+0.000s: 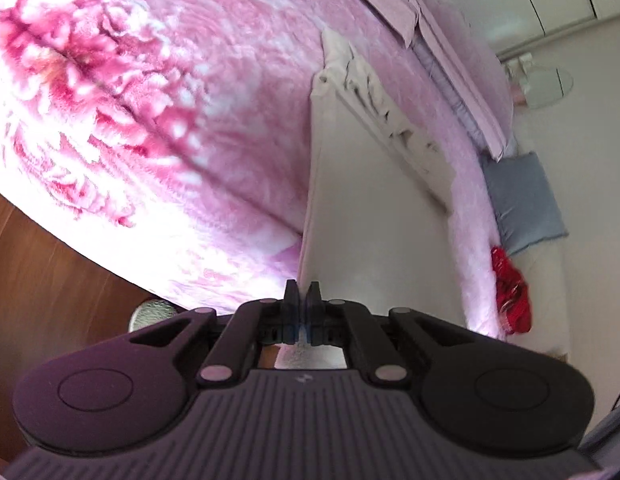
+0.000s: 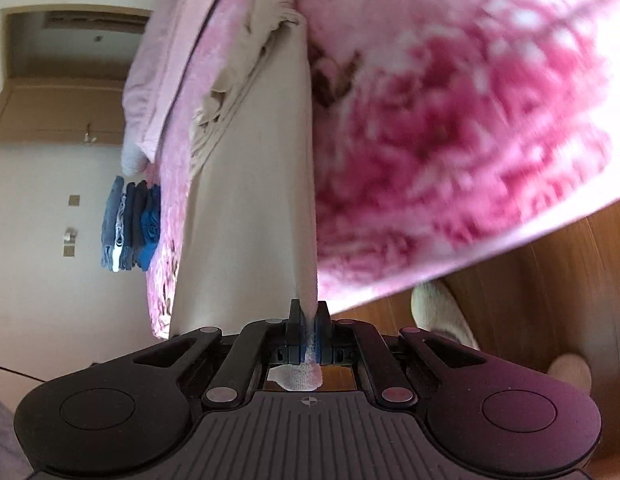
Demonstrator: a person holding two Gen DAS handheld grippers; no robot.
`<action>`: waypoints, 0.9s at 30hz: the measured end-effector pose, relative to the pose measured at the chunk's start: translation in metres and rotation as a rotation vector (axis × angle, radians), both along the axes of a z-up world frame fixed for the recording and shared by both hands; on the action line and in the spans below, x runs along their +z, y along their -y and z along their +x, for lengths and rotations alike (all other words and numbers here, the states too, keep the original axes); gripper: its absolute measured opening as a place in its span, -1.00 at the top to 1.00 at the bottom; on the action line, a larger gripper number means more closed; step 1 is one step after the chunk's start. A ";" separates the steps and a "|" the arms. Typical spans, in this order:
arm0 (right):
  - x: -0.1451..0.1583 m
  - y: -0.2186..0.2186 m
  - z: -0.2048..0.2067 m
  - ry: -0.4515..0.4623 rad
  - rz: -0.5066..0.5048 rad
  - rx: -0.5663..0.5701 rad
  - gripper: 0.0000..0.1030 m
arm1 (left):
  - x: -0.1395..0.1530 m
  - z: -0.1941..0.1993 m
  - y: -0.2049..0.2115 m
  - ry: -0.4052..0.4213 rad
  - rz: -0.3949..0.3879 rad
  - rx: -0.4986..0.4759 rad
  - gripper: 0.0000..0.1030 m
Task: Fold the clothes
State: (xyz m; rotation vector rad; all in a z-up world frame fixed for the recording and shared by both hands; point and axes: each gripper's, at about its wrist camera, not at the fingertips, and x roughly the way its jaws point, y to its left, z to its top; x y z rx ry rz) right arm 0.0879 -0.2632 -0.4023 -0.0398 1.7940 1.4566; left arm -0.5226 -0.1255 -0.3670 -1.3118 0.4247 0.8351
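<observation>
Right now the left gripper (image 1: 302, 294) has its jaws pressed together on the near edge of a cream garment (image 1: 361, 216) — the cloth runs from the pads away across the pink floral blanket (image 1: 158, 120). Right gripper (image 2: 308, 314) likewise clamped on the same cream fabric, a tuft of it poking through behind the pads. Garment lies stretched over the blanket, bunched and wrinkled at its far end. Beyond it: a folded pink sheet (image 2: 158, 72), a stack of folded blue clothes (image 2: 130, 226), a grey-blue pillow (image 1: 521, 204), something red (image 1: 511, 292) — blurred. Wooden floor (image 1: 50, 264) below the blanket's edge.
</observation>
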 end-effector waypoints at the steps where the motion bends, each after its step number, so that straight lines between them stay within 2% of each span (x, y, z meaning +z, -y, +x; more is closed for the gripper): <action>1: 0.009 -0.008 0.001 0.005 0.008 0.000 0.95 | 0.007 0.001 -0.004 0.013 0.007 0.010 0.99; 5: 0.044 -0.041 0.007 0.023 0.040 -0.002 0.95 | 0.038 0.013 -0.055 0.086 0.073 0.046 0.98; 9: 0.075 -0.117 0.028 0.058 0.173 -0.049 0.95 | 0.051 0.048 -0.141 0.150 0.160 0.020 0.98; 12: 0.060 -0.178 0.039 0.114 0.150 -0.125 0.95 | 0.036 0.078 -0.218 0.187 0.167 0.032 0.96; 14: 0.048 -0.219 0.046 0.153 0.126 -0.178 0.95 | 0.017 0.100 -0.267 0.168 0.162 0.041 0.94; 16: 0.036 -0.259 0.053 0.191 0.103 -0.231 0.94 | -0.004 0.117 -0.310 0.126 0.158 0.068 0.74; 17: 0.029 -0.280 0.057 0.210 0.091 -0.257 0.76 | -0.015 0.124 -0.329 0.100 0.144 0.080 0.64; 18: 0.023 -0.300 0.061 0.229 0.079 -0.284 0.29 | -0.025 0.128 -0.345 0.081 0.117 0.095 0.50; 20: 0.013 -0.327 0.067 0.271 0.065 -0.356 -0.30 | -0.040 0.133 -0.368 0.053 0.080 0.120 0.49; 22: 0.010 -0.320 0.072 0.277 0.094 -0.407 -0.30 | -0.044 0.127 -0.377 0.043 0.090 0.107 0.45; 24: 0.012 -0.308 0.073 0.317 0.124 -0.407 -0.30 | -0.042 0.123 -0.375 0.015 0.124 0.048 0.43; 27: 0.013 -0.299 0.060 0.466 0.131 -0.305 -0.30 | -0.040 0.125 -0.366 -0.039 0.148 -0.068 0.43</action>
